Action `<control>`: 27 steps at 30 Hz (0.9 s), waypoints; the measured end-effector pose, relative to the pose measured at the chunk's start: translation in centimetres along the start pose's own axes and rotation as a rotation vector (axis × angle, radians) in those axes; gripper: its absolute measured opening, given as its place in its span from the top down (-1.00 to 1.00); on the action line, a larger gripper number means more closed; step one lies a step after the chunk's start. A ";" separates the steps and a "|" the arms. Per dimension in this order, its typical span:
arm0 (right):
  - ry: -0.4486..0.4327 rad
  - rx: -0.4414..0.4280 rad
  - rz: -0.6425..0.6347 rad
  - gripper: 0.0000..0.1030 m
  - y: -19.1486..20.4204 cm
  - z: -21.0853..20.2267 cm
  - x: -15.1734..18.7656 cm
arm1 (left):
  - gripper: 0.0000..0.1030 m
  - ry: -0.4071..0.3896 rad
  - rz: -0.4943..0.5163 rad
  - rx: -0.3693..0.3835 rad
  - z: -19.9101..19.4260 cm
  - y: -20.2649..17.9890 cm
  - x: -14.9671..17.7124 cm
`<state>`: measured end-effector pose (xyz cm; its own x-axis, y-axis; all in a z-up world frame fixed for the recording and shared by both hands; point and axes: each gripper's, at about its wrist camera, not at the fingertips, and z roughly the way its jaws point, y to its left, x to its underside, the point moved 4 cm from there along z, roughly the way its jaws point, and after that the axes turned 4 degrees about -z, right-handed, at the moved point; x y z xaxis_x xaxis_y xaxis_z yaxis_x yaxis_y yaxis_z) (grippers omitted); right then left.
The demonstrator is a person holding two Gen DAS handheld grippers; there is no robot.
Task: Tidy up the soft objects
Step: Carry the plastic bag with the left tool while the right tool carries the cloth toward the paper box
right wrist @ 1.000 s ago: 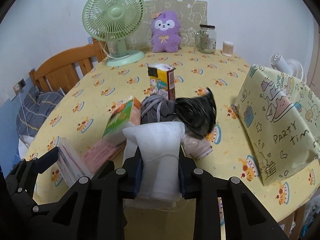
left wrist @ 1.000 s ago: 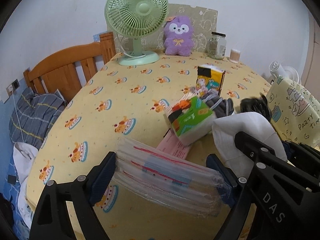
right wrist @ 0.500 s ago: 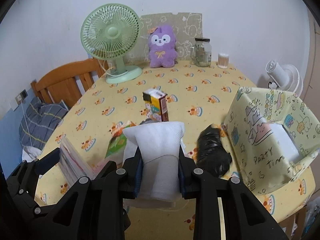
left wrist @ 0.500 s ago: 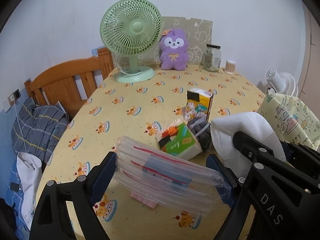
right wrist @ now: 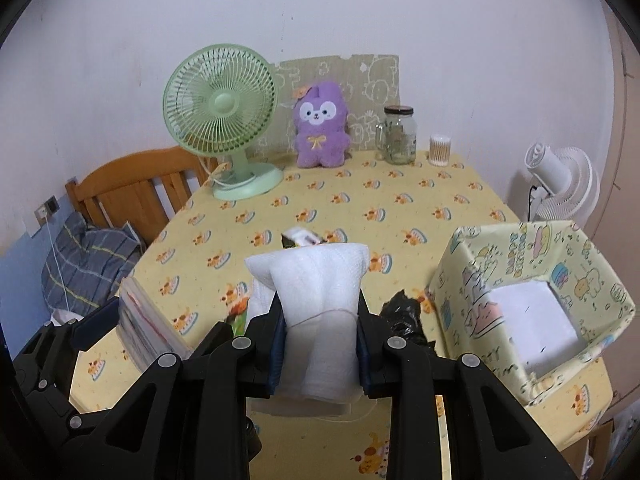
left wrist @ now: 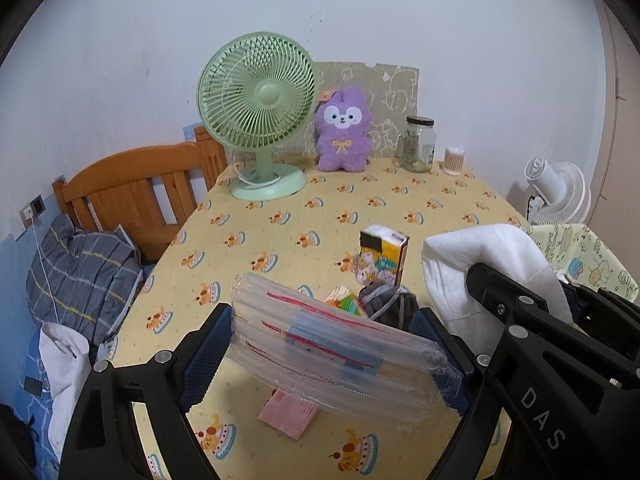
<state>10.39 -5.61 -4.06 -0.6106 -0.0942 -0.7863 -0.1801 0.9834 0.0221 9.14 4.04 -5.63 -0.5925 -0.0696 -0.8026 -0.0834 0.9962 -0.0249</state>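
While both jaws clamp loads (plastic pack (left wrist: pixel 336 344) left, foam roll (right wrist: pixel 320 320) right), box (right wrist: pixel 532 300) sits right.

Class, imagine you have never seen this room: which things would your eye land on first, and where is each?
First, the two loads up close: the left gripper clamps a clear zip bag, and the right gripper squeezes a white foam roll above the table. Next, the green fan and purple plush stand at the far edge against the wall. An open patterned box sits at the table's right.
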 end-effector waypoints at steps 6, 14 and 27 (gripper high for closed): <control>-0.015 0.006 0.005 0.39 -0.6 -0.8 -0.9 | -0.76 -0.013 0.008 0.004 -0.4 -0.8 -1.0; -0.034 0.012 0.009 0.39 -1.5 -1.3 -1.9 | -0.76 -0.030 0.010 0.012 -0.8 -1.5 -2.0; -0.050 0.026 0.014 0.39 -4.1 -1.6 -2.9 | -0.76 -0.048 0.023 0.022 -0.9 -4.3 -2.9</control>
<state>11.63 -9.64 -0.88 -0.5733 -0.0734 -0.8161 -0.1518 0.9882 0.0178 10.53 -0.10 -2.69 -0.5548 -0.0447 -0.8308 -0.0520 0.9985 -0.0190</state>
